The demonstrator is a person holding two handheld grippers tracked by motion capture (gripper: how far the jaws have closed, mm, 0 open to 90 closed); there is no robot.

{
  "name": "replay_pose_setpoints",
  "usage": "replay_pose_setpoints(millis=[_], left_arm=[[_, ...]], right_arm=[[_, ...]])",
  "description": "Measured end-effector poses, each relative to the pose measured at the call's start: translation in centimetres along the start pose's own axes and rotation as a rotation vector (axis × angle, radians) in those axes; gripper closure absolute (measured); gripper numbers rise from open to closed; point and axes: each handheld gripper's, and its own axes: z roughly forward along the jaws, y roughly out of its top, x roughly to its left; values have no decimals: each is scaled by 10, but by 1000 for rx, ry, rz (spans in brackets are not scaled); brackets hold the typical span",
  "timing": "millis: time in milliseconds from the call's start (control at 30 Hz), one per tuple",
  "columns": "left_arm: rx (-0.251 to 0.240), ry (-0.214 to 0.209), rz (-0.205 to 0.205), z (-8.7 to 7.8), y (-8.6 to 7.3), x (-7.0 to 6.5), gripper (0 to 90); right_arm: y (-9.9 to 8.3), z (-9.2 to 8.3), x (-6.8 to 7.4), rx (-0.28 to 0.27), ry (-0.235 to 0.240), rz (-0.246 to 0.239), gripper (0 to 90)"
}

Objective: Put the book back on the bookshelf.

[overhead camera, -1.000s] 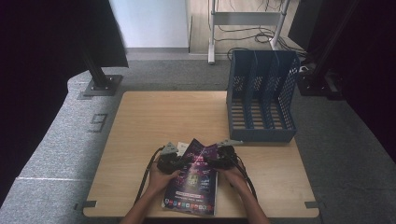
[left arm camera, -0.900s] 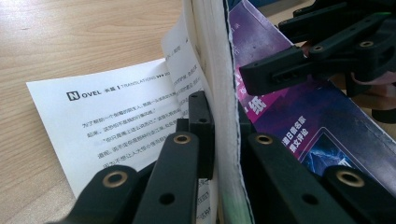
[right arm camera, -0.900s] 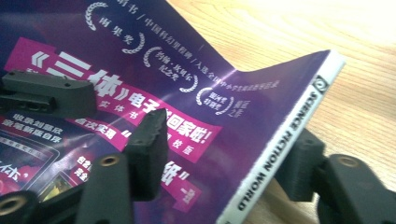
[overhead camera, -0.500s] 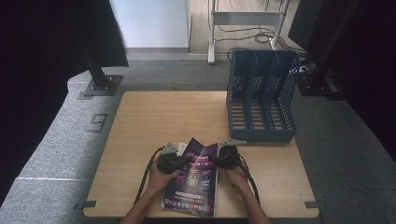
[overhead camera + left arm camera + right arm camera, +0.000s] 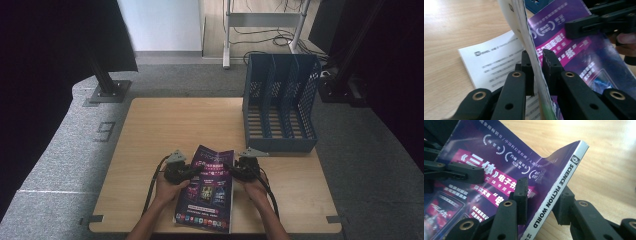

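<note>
Currently: magazine clamped at its fore-edge by left gripper, jaws narrow, just easing; spine straddled by right gripper, jaws just closing. Slippage is risked if lifted unevenly.

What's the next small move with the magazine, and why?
Probably lift the magazine off the table and carry it toward the blue file rack. The left gripper pinches its open page edge, the right gripper has just been closing on its spine, and the rack's slots stand empty.

One magazine, one blue file rack, two tongs, one table
</note>
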Motion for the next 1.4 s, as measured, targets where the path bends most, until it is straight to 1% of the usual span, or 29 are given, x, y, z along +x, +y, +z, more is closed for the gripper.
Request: replay_pose_setpoints(millis=[67, 200, 300, 333, 367, 400, 433, 667, 900, 1200, 1300, 1400], left_arm=[[-14, -7, 4, -3, 1, 0, 820], [-40, -17, 23, -9, 4, -2, 826], [-67, -25, 52, -16, 10, -6, 830], [-77, -26, 60, -18, 11, -7, 833], [-77, -26, 60, -18, 11, -7, 835], [-86, -26, 69, -20, 13, -8, 835], [-100, -25, 81, -23, 15, -10, 838], [-129, -31, 94, -28, 17, -13, 845], [-155, -28, 122, -35, 24, -20, 851], [-155, -26, 133, -35, 26, -22, 854], [-161, -26, 146, -36, 30, -23, 855], [-175, -27, 157, -39, 36, -25, 857]], right_arm=[[3, -5, 2, -21, 3, -10, 681], [8, -15, 10, -54, -3, -52, 684], [11, -22, 14, -86, -6, -75, 688], [13, -25, 15, -98, -5, -78, 690], [14, -27, 16, -109, -2, -82, 693], [14, -27, 16, -109, -2, -82, 693], [17, -32, 17, -128, 2, -93, 696], [21, -42, 25, -153, -2, -120, 702], [24, -50, 27, -184, 2, -138, 708], [25, -54, 29, -195, -1, -143, 712], [27, -56, 29, -202, -6, -153, 713], [29, -60, 29, -223, -6, -165, 716]])
